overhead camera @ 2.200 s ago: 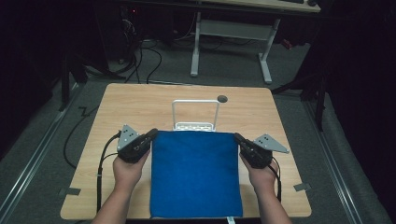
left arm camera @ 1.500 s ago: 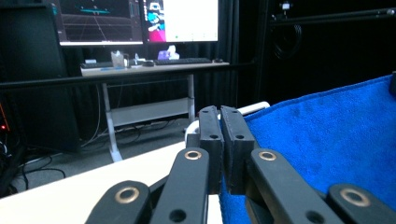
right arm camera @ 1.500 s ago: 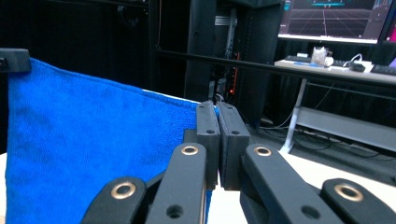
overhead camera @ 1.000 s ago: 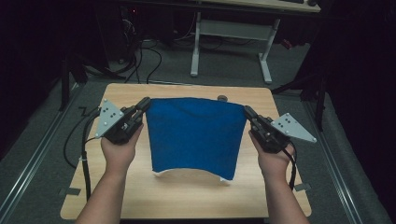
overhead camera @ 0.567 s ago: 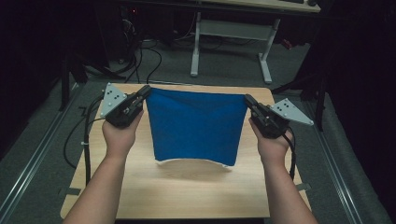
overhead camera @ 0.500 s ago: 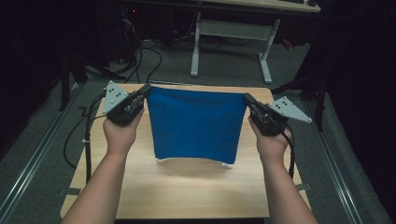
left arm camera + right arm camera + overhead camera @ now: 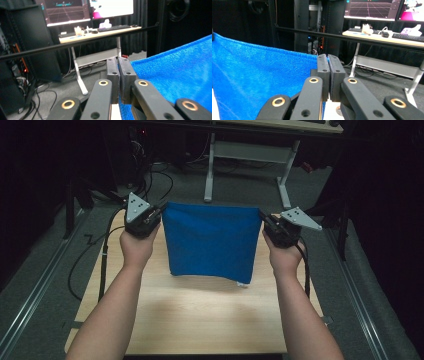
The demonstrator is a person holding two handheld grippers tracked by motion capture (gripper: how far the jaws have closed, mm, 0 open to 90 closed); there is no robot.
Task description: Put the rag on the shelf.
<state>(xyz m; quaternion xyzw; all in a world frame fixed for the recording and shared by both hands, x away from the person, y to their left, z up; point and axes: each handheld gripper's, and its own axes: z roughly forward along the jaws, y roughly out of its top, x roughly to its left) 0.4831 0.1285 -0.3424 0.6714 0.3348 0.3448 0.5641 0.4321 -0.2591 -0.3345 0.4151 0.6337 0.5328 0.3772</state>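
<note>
A blue cloth [image 7: 210, 242] hangs stretched between my two grippers above the far half of the wooden table [image 7: 200, 315]. My left gripper [image 7: 159, 214] is shut on the cloth's upper left corner. My right gripper [image 7: 263, 218] is shut on its upper right corner. The cloth's lower edge hangs just above the table top, with a small white tag at its lower right. In the left gripper view the left gripper [image 7: 119, 63] pinches the blue cloth [image 7: 175, 75] between its pads. In the right gripper view the right gripper [image 7: 328, 60] clamps the blue cloth [image 7: 257, 82] the same way.
Beyond the table's far edge stands a white desk frame [image 7: 247, 155] on grey carpet. Cables [image 7: 95, 255] trail off the table's left side. A desk with monitors and a keyboard [image 7: 407, 35] stands farther back. A black bar [image 7: 75, 43] runs across in front of it.
Both grippers have lifted the cloth off the table and carried it away from the person, toward the far edge. It now hangs instead of lying flat, and hides the white rack at the far middle.
</note>
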